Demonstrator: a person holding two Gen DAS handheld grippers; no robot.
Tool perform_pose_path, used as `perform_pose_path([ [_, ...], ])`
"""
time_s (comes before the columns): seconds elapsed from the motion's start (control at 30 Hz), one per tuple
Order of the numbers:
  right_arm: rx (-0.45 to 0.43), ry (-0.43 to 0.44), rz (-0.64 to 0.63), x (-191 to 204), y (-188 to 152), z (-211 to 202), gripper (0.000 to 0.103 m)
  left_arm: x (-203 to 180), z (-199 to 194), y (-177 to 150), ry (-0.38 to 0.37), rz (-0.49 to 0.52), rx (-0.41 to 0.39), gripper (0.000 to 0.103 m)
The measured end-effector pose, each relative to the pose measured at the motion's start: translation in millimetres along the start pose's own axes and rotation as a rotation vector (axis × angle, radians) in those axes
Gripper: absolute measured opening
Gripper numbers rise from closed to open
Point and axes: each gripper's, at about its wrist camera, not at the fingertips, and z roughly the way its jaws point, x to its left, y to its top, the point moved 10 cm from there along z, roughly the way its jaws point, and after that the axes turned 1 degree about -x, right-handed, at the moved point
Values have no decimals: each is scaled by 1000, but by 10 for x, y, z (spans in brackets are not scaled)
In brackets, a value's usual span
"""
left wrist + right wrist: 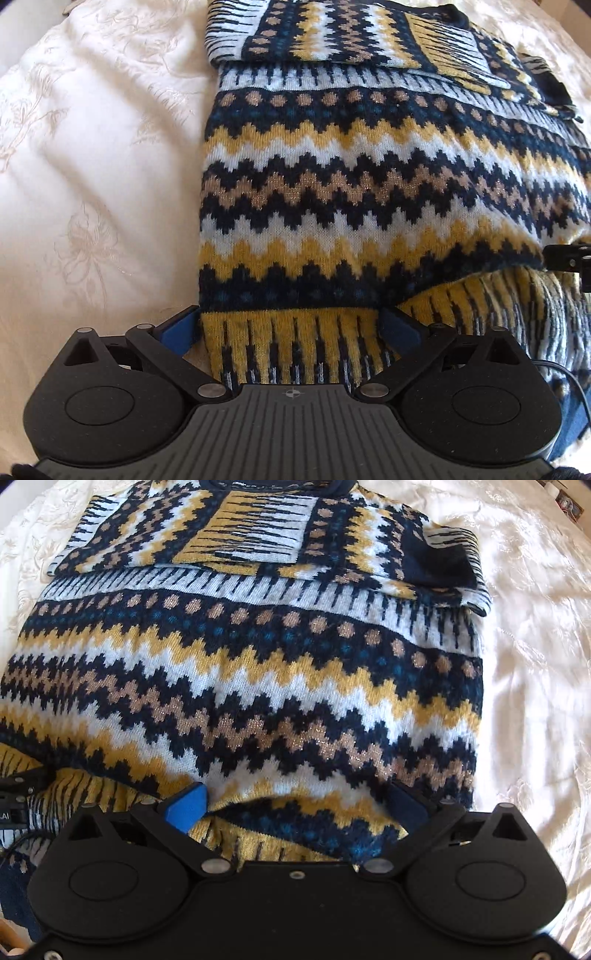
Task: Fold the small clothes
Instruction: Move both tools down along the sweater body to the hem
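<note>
A knitted sweater (369,166) in navy, mustard, white and tan zigzags lies on a cream bedspread (92,184), with its sleeves folded across the chest at the far end. My left gripper (291,325) is at the near left part, its blue-padded fingers (181,328) spread wide with the mustard-striped hem band lying between them. My right gripper (299,805) stands open at the near right part of the sweater (258,672), the doubled-over lower edge bulging between its fingers (188,805). Each gripper shows at the edge of the other's view.
The cream embroidered bedspread (535,701) spreads out on both sides of the sweater. Small items (569,502) sit at the far right corner beyond the bed. A thin black cable (576,387) runs by the near right of the left wrist view.
</note>
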Motion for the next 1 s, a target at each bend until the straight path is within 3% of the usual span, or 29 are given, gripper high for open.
perform_pose_path([
  [0.13,-19,-13,33,-19,-76,-118,102,32,43,67,-20,0,12,103],
  [0.33,-45,-14,146,-47,-455,-414,102,51,51,100,-30,2,-8,103],
  [0.53,-10,-12,239,-68,-869,-479,102,13,35,4,-17,-1,-37,103],
  [0.83,-13,62,156,-101,-1153,-422,102,33,-22,-2,1,-15,-61,103],
  [1.0,-43,98,113,-93,-1205,-434,102,84,-62,-65,8,-72,-50,103],
])
